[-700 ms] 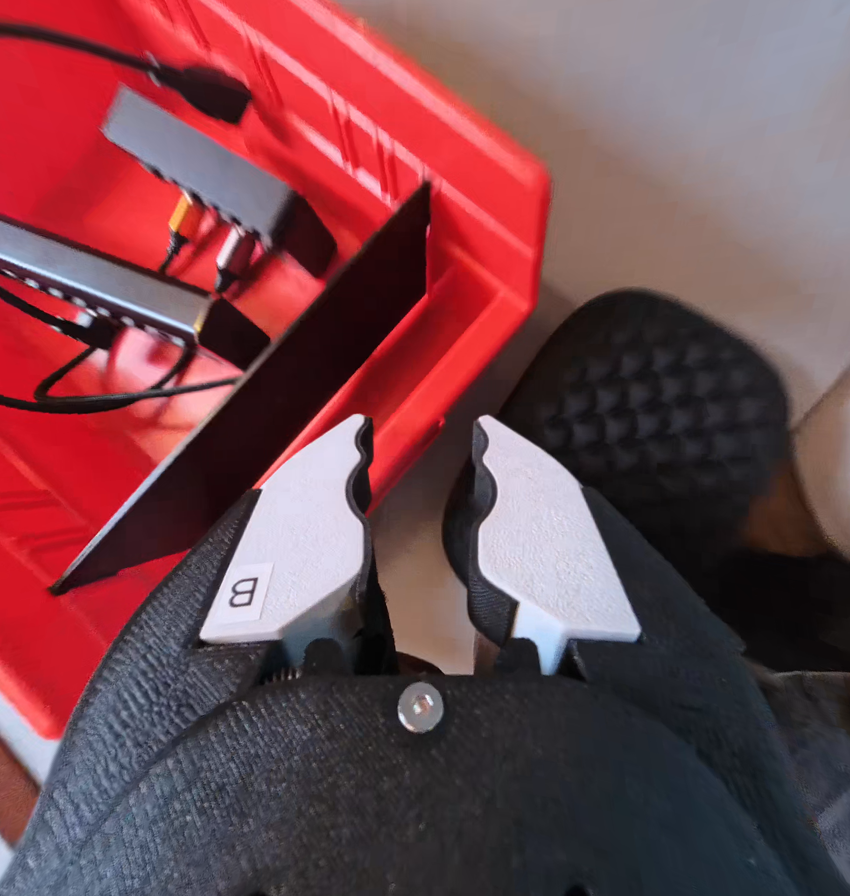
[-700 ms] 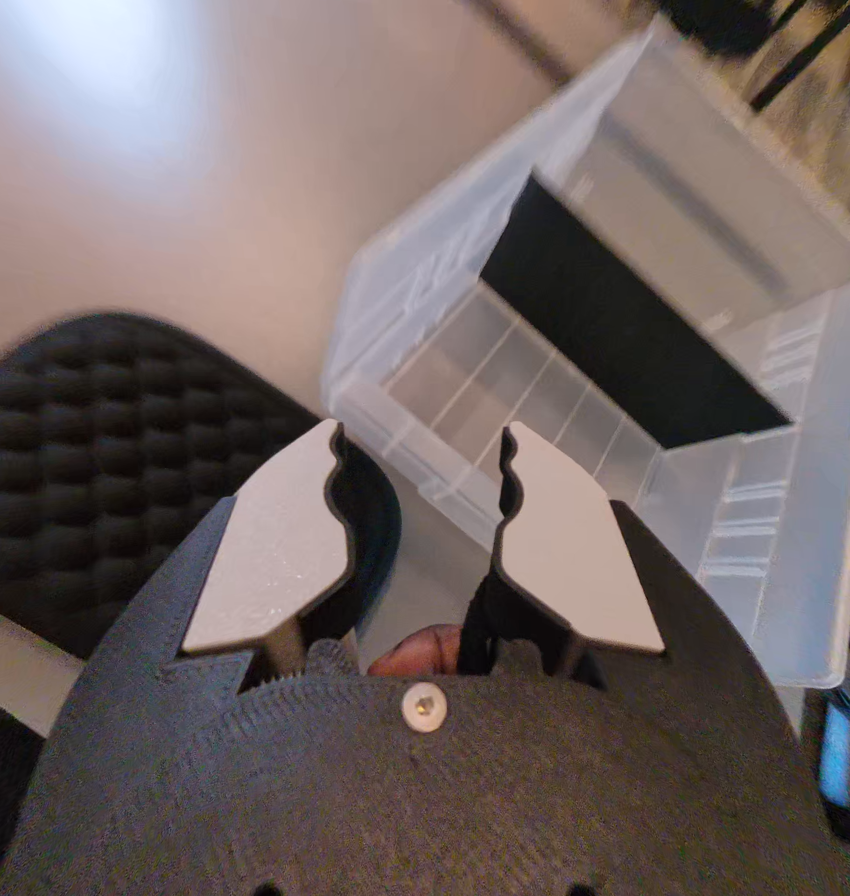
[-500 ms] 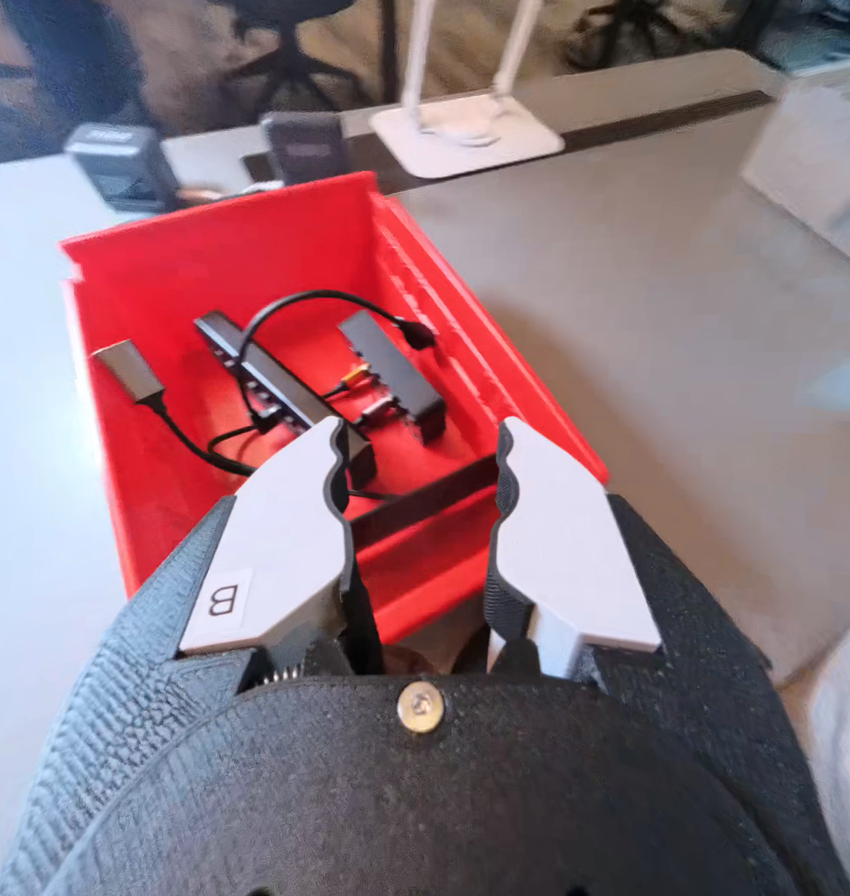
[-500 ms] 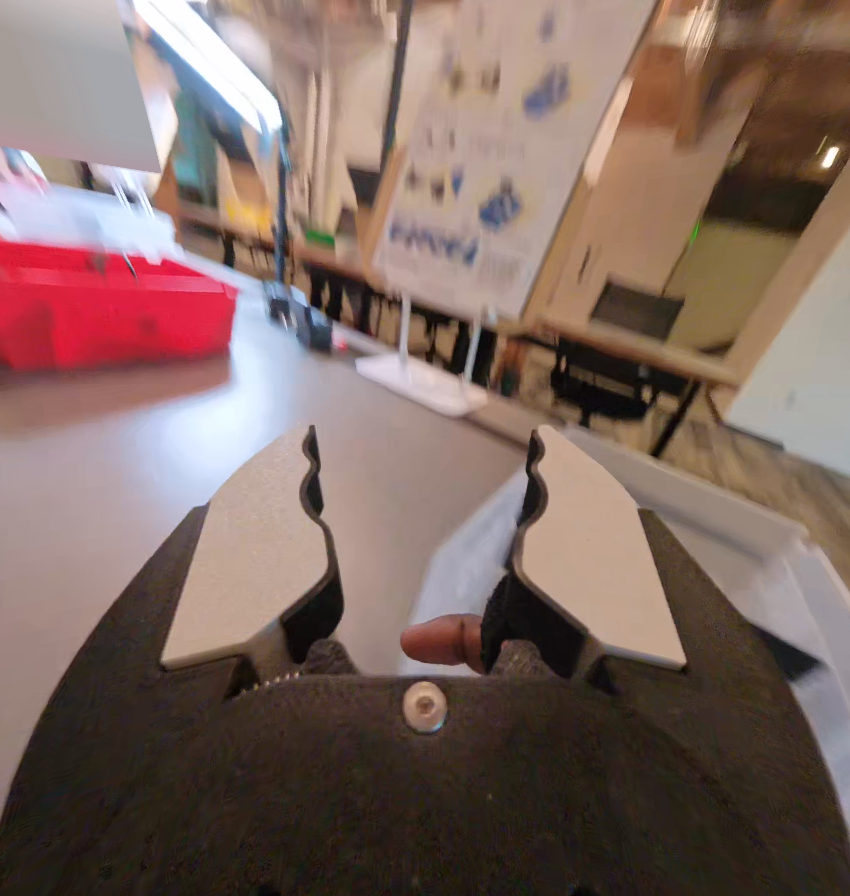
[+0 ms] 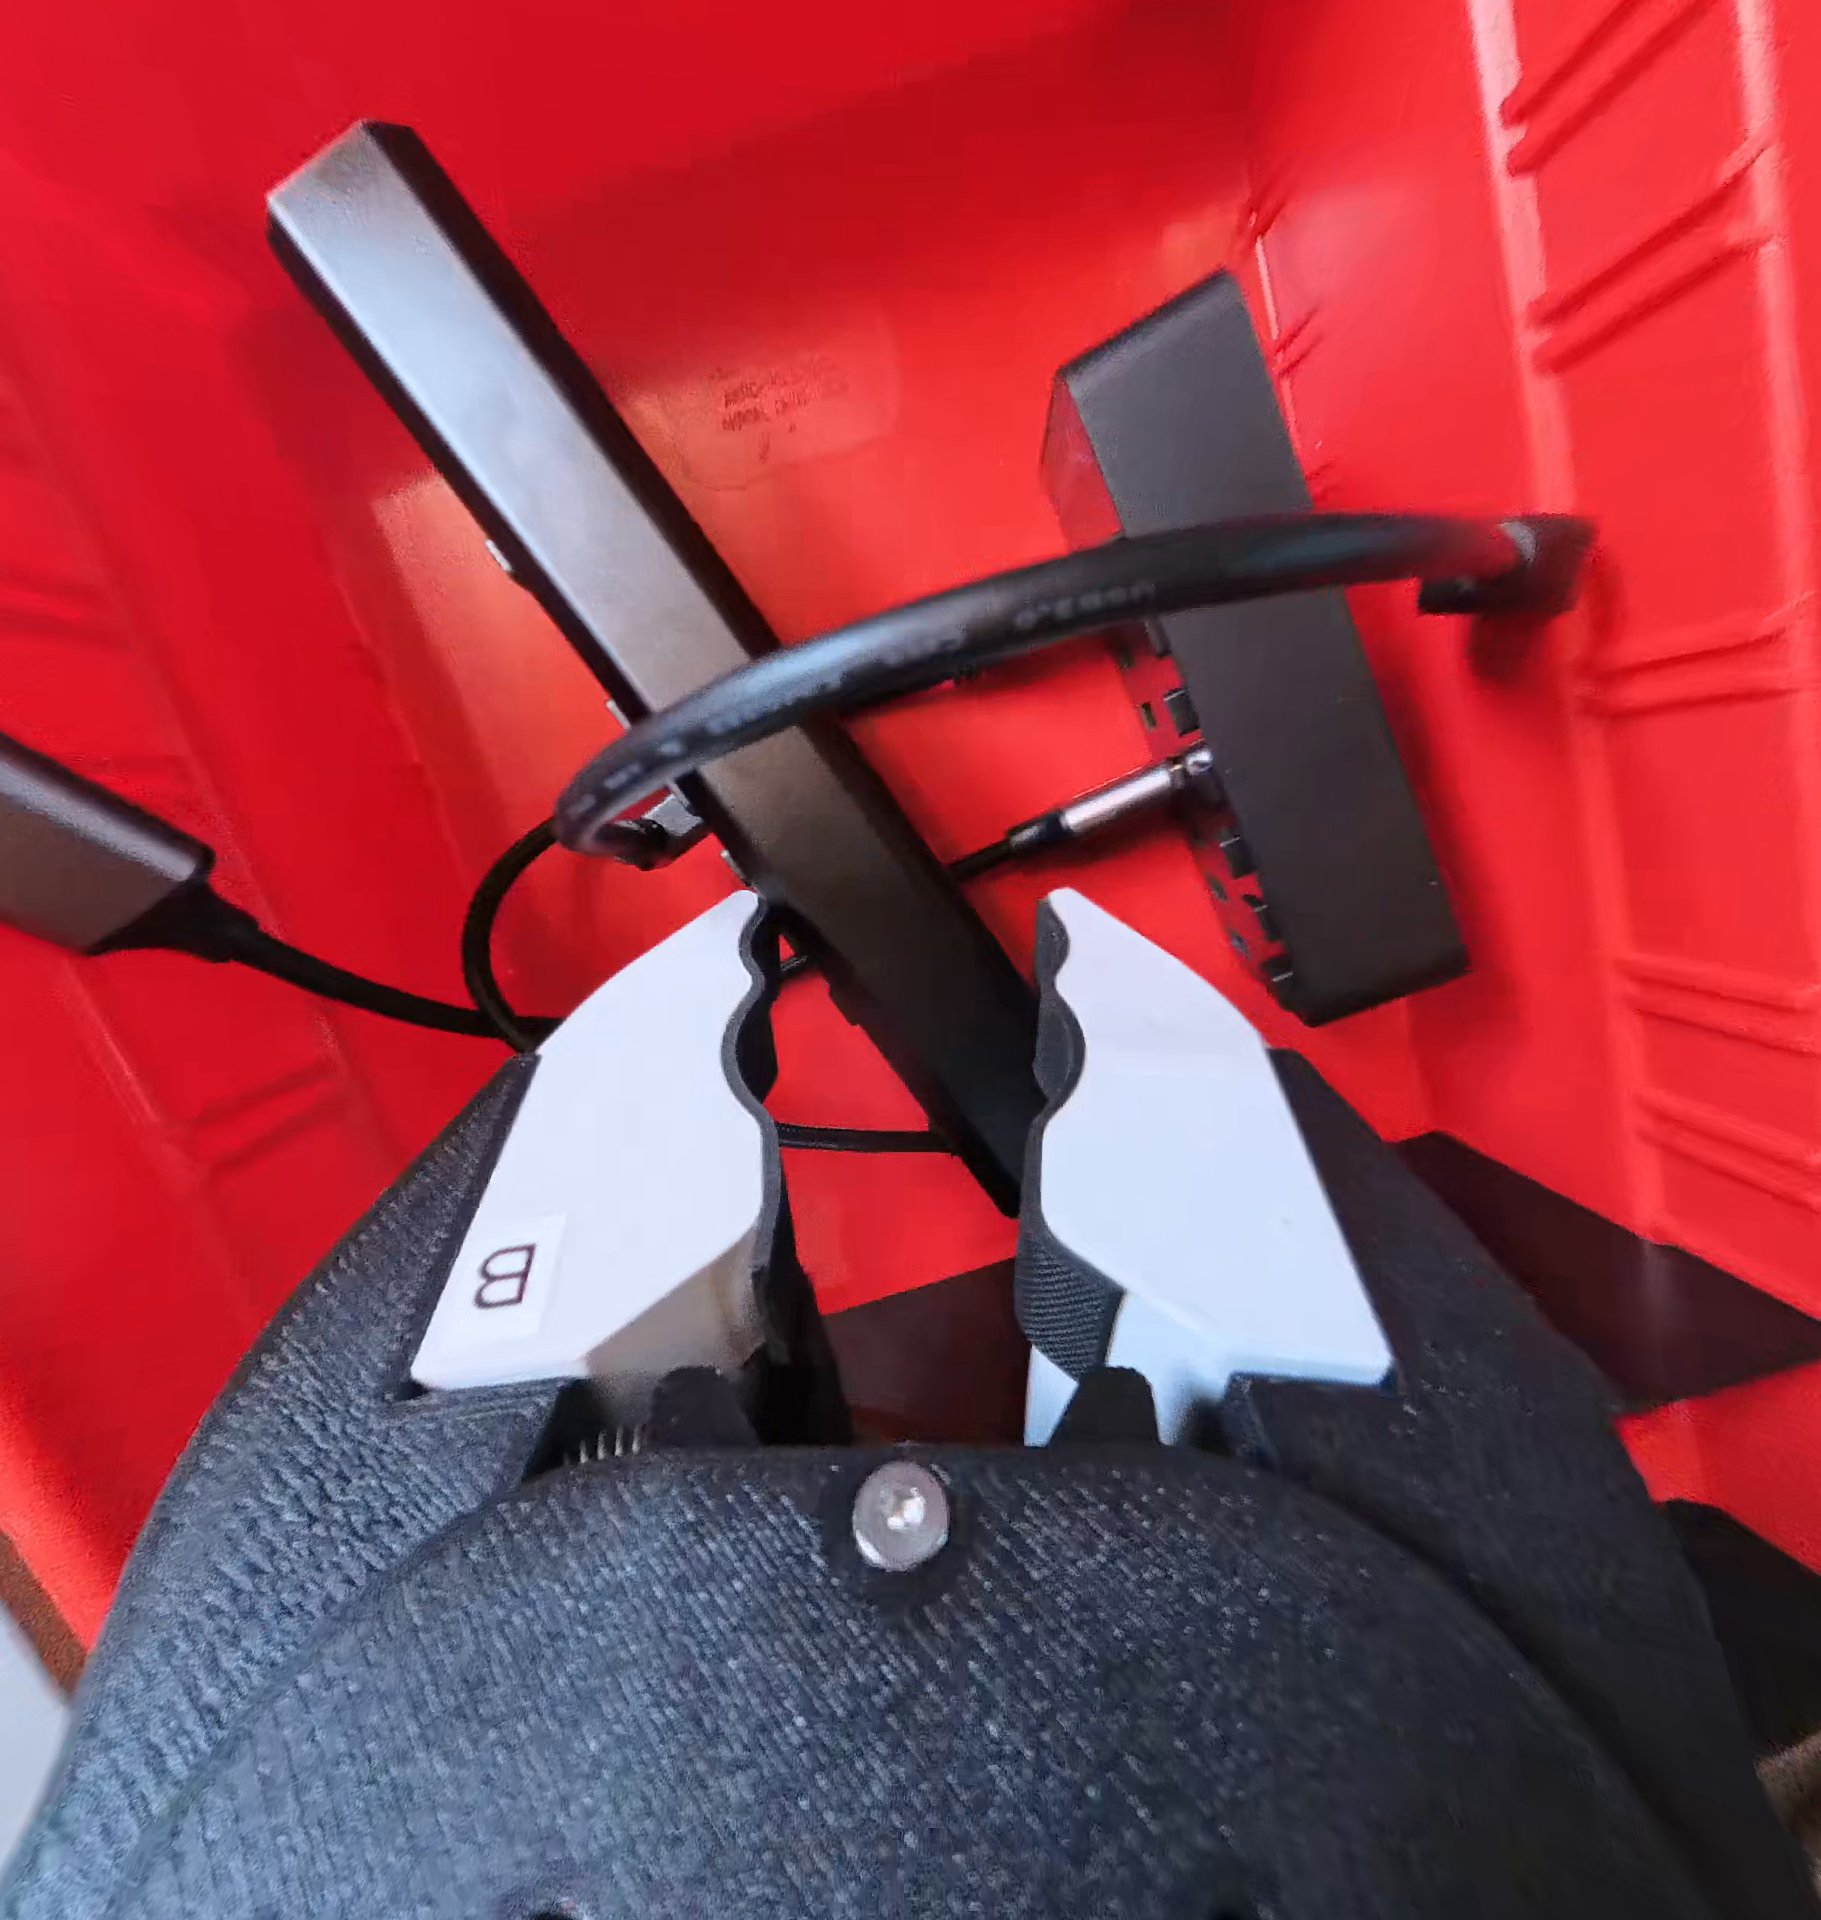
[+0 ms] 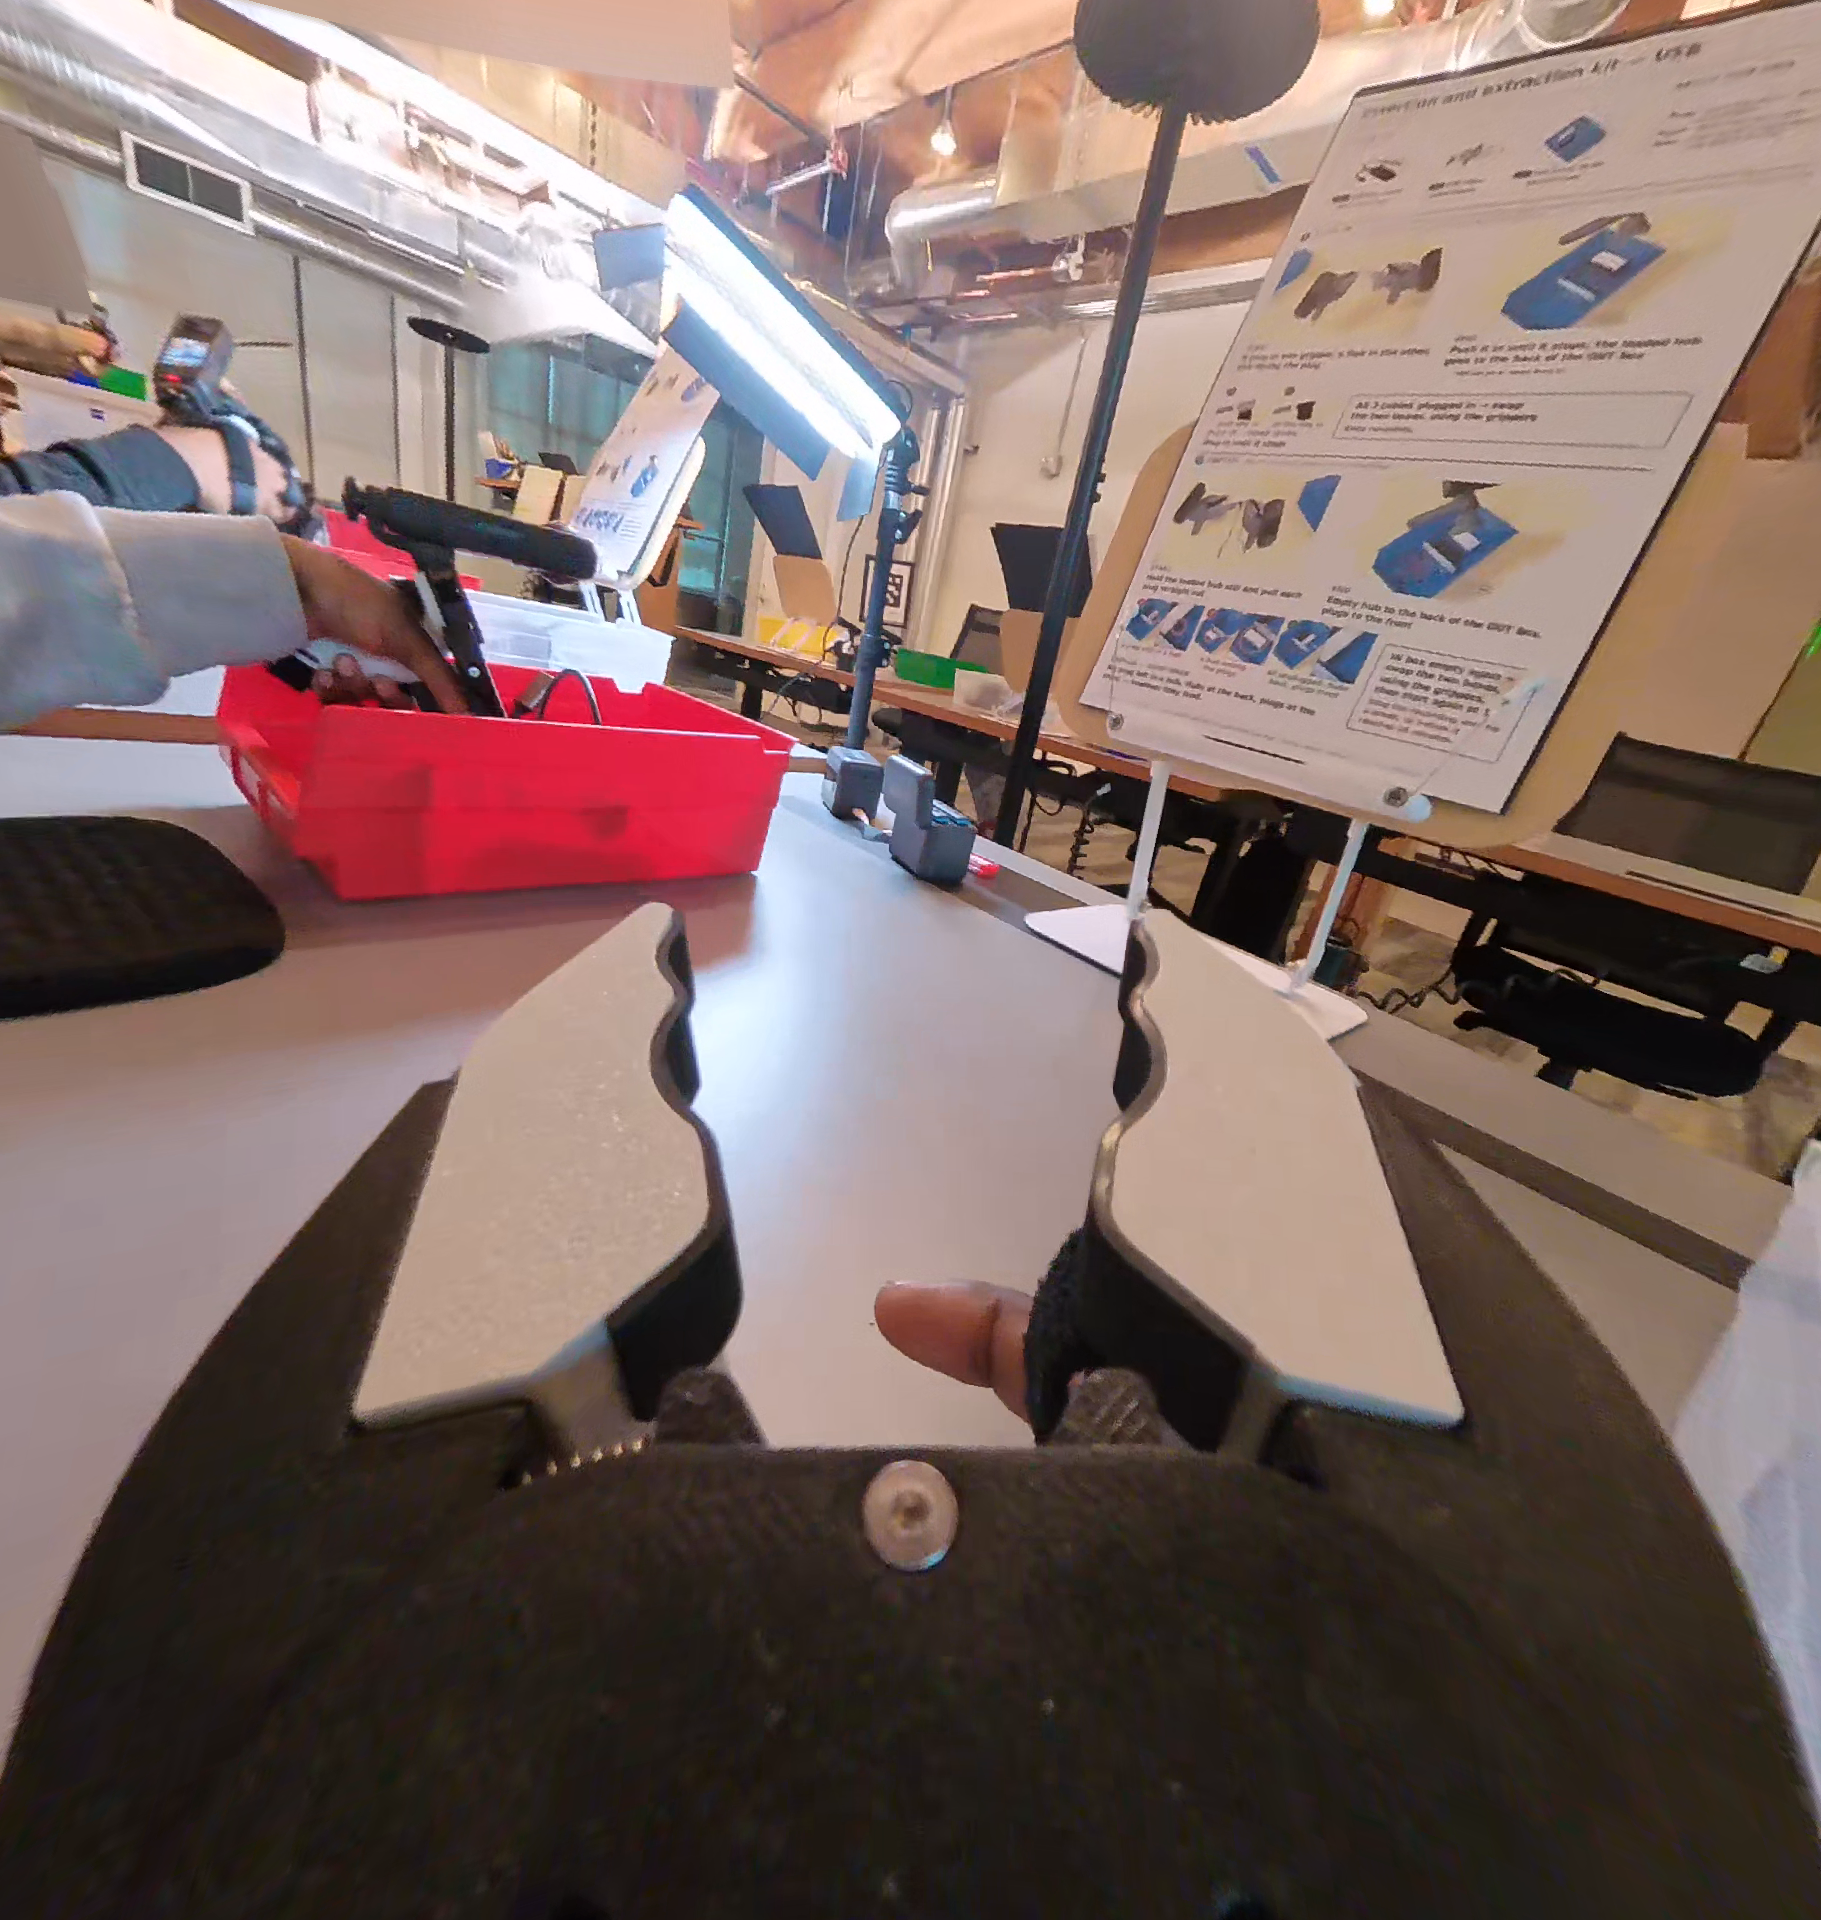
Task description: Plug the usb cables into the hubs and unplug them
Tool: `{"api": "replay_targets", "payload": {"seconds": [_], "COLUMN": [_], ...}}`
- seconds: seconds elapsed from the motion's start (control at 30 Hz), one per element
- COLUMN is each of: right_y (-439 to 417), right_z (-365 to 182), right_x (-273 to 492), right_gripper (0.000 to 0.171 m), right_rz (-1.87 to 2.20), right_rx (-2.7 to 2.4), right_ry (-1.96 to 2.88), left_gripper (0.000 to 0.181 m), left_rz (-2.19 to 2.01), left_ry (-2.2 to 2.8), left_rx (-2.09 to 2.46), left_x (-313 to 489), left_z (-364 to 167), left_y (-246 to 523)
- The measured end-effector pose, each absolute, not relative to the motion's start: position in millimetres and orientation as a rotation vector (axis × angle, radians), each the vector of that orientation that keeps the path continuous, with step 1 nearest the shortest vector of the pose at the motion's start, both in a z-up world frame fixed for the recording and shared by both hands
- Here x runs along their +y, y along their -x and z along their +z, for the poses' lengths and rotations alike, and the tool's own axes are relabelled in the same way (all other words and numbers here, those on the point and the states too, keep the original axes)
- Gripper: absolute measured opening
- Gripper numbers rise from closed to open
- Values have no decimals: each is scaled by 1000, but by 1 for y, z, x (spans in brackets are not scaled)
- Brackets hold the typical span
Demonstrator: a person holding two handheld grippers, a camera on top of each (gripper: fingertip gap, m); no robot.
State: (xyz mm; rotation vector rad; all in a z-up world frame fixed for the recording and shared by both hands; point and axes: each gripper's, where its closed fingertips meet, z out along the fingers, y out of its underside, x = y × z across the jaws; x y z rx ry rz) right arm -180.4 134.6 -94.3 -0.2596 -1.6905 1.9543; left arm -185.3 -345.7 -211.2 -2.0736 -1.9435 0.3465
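My left gripper (image 5: 901, 914) is open, down inside the red bin (image 5: 1664, 727). Its fingers straddle the near end of a long grey hub (image 5: 573, 499) that lies diagonally; red floor shows beside the left finger. A shorter dark hub (image 5: 1259, 644) lies to the right with a metal plug (image 5: 1124, 805) in its side. A thick black cable (image 5: 989, 623) arcs over both hubs to a loose connector (image 5: 1508, 571). A grey connector (image 5: 54, 831) with a cable lies at the left. My right gripper (image 6: 906, 940) is open and empty above the table, well apart from the red bin (image 6: 532, 800).
A black divider (image 5: 1612, 1299) crosses the bin behind my left fingers. In the right wrist view are a black pad (image 6: 85, 904) at the left, small grey devices (image 6: 916, 821), an instruction board (image 6: 1405, 468) on a stand and a clear bin (image 6: 1810, 1455) at the right edge. The grippers' ends are close to 50 cm from one another. The grey connector (image 5: 54, 831) is closer to my left gripper, around 8 cm from its tips; the right tips are 55 cm off.
My left gripper has dropped from above the bin's front into it, close over the long hub. My right gripper has opened wider, and its view has steadied.
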Motion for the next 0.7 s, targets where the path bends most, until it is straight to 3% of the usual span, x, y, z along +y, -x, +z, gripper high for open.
{"api": "replay_targets", "payload": {"seconds": [0.03,0.2,0.37,0.7], "right_y": [181,183,186,187], "right_z": [-96,-99,-101,-101], "right_x": [136,139,143,139], "right_gripper": [79,76,73,67], "right_rz": [1952,1928,1893,1870], "right_rx": [-1686,-1671,-1652,-1659], "right_ry": [266,276,280,290], "left_gripper": [47,38,29,28], "left_rz": [372,574,1053,2503], "left_ry": [2127,2290,2368,2072], "left_rx": [-1945,-1904,-1677,-731], "left_x": [-347,-353,-357,-316], "left_z": [-213,-213,-182,-15], "left_y": [185,189,196,180]}}
